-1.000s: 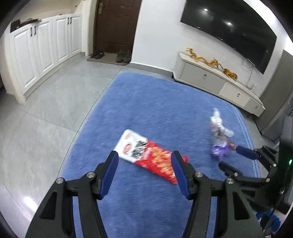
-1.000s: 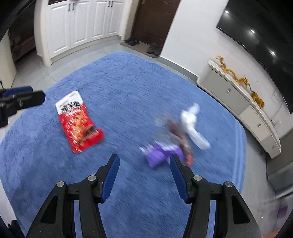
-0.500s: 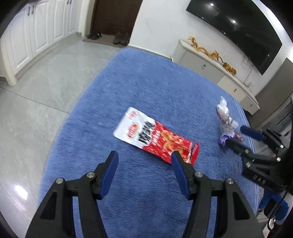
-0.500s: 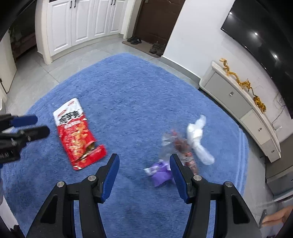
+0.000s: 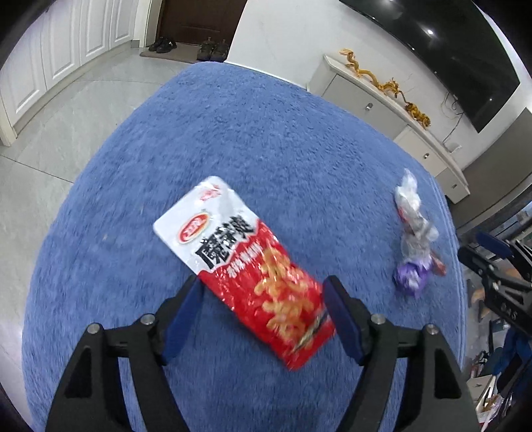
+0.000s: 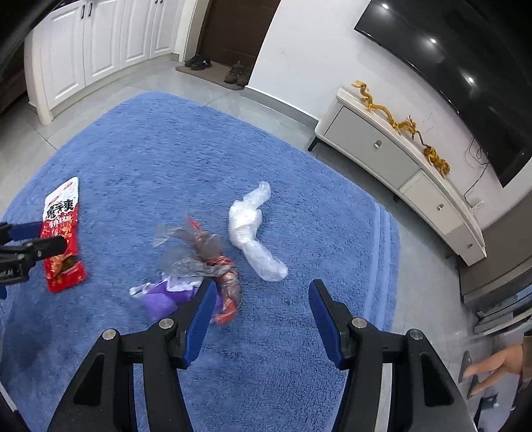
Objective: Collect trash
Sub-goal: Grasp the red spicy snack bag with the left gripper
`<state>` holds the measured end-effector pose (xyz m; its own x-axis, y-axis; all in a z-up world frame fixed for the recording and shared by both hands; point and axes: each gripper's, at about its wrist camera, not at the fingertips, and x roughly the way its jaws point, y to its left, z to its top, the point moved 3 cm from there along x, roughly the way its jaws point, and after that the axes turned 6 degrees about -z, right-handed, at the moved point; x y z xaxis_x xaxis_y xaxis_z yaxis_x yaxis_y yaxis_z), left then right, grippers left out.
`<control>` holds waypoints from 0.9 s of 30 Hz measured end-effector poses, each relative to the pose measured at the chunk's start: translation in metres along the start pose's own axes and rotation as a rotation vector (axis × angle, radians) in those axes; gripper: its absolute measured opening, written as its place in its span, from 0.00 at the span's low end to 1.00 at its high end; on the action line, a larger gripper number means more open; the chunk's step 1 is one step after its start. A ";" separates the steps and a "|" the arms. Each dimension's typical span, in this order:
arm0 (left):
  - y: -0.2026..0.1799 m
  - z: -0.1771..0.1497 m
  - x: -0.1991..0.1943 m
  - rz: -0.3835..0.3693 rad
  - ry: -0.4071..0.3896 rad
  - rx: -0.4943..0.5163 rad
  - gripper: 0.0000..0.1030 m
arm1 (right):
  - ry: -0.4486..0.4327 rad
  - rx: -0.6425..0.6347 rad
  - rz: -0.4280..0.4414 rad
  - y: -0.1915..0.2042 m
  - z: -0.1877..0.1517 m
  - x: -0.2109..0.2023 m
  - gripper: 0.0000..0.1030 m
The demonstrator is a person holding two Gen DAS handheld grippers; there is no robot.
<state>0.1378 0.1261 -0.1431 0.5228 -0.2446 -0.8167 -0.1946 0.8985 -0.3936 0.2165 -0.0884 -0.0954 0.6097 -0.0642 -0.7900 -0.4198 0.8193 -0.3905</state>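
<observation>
A pale grey tiled floor (image 6: 156,79) runs out to a white wall (image 6: 309,56) hung with a big dark television (image 6: 465,76). White cupboard doors (image 6: 96,43) line the far left side, beside a dark brown door (image 6: 232,30) with shoes (image 6: 237,73) on a mat before it. Under the television stands a long low white cabinet (image 6: 399,159), with golden dragon figures (image 6: 402,126) along its top.

Most of the floor is taken by a shaggy blue rug (image 5: 266,139). On it lies a red and white snack packet (image 5: 252,272), flat and slanted, with the left gripper (image 5: 262,299) over its red end; the jaws have just been widening and stand apart on either side of the packet, the pads not pressing on it. Well to the right sits a small heap of rubbish: a twisted clear plastic bag (image 6: 252,229), a crumpled clear and red wrapper (image 6: 206,256) and a purple wrapper (image 6: 163,295), close together. The right gripper (image 6: 259,315) hangs just over the heap's near edge, jaws apart, nothing between them but rug.
</observation>
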 end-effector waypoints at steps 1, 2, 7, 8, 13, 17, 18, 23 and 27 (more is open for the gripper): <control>-0.001 0.002 0.002 0.006 0.001 0.001 0.71 | 0.004 -0.003 0.004 0.001 0.001 0.003 0.55; -0.002 0.006 0.004 0.015 0.001 0.004 0.71 | 0.007 -0.004 0.009 0.001 0.001 0.005 0.55; -0.009 0.016 0.014 0.062 -0.006 0.050 0.69 | 0.024 -0.028 0.041 0.009 0.000 0.017 0.55; -0.011 0.016 0.015 0.076 -0.014 0.071 0.67 | 0.027 -0.033 0.041 0.009 0.000 0.019 0.55; -0.017 0.013 0.019 0.132 -0.043 0.148 0.59 | 0.058 -0.020 0.050 0.006 -0.004 0.031 0.55; -0.015 0.006 0.017 0.139 -0.054 0.167 0.53 | 0.074 -0.034 0.076 0.016 -0.008 0.036 0.55; -0.014 0.006 0.017 0.140 -0.055 0.169 0.51 | 0.073 -0.034 0.087 0.018 -0.008 0.036 0.55; -0.009 0.000 0.012 0.130 -0.056 0.176 0.48 | 0.064 -0.016 0.167 0.025 -0.007 0.029 0.55; -0.007 -0.008 0.008 0.124 -0.061 0.188 0.48 | 0.055 -0.056 0.201 0.037 -0.008 0.022 0.55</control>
<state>0.1367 0.1154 -0.1499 0.5548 -0.1107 -0.8246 -0.1055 0.9738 -0.2017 0.2089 -0.0635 -0.1305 0.4727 0.0651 -0.8788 -0.5672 0.7858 -0.2468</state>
